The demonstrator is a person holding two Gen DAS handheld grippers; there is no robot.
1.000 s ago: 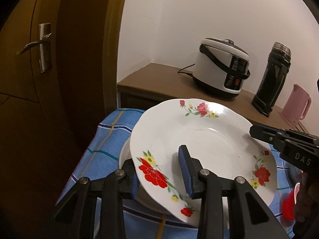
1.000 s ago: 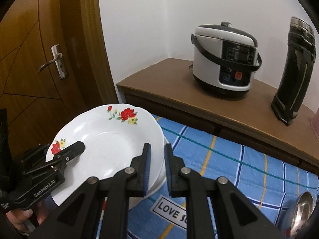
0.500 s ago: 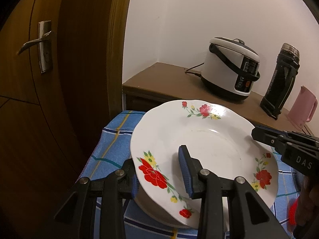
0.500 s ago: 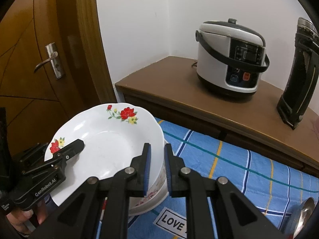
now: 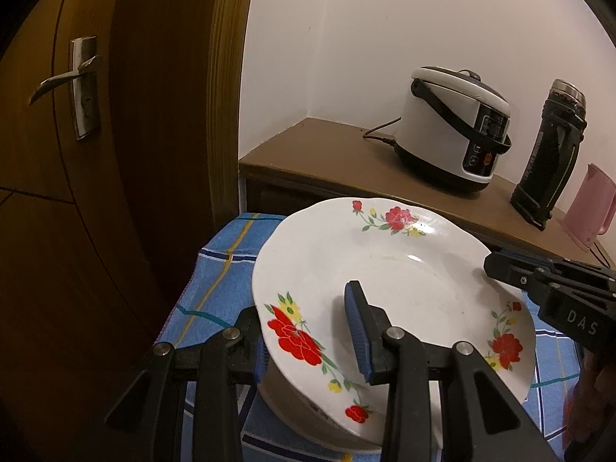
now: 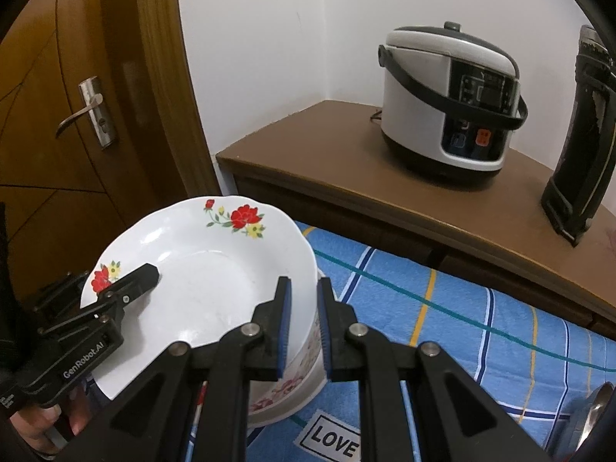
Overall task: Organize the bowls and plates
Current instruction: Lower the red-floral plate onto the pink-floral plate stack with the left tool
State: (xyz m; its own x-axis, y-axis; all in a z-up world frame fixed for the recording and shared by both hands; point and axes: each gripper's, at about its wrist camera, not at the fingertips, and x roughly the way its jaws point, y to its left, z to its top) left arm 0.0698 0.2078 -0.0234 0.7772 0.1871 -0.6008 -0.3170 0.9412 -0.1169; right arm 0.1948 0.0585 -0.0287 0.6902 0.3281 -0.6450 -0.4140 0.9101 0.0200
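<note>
the left gripper (image 5: 308, 331) pinches the near rim of the floral plate (image 5: 400, 273), one finger under, one on top – the right gripper (image 6: 302, 321) clamps its opposite rim; the plate sits tilted over a white bowl (image 6: 296, 381) on the blue checked cloth (image 6: 442, 308)

We see a desk draped in a blue checked cloth (image 6: 442, 308) | a white floral bowl (image 6: 296, 392) stands on the cloth, near its left edge | behind, a brown wooden sideboard (image 6: 327, 154) carries a white rice cooker (image 6: 446, 96), a black flask (image 6: 577, 134) and a pink jug (image 5: 587, 208).
</note>
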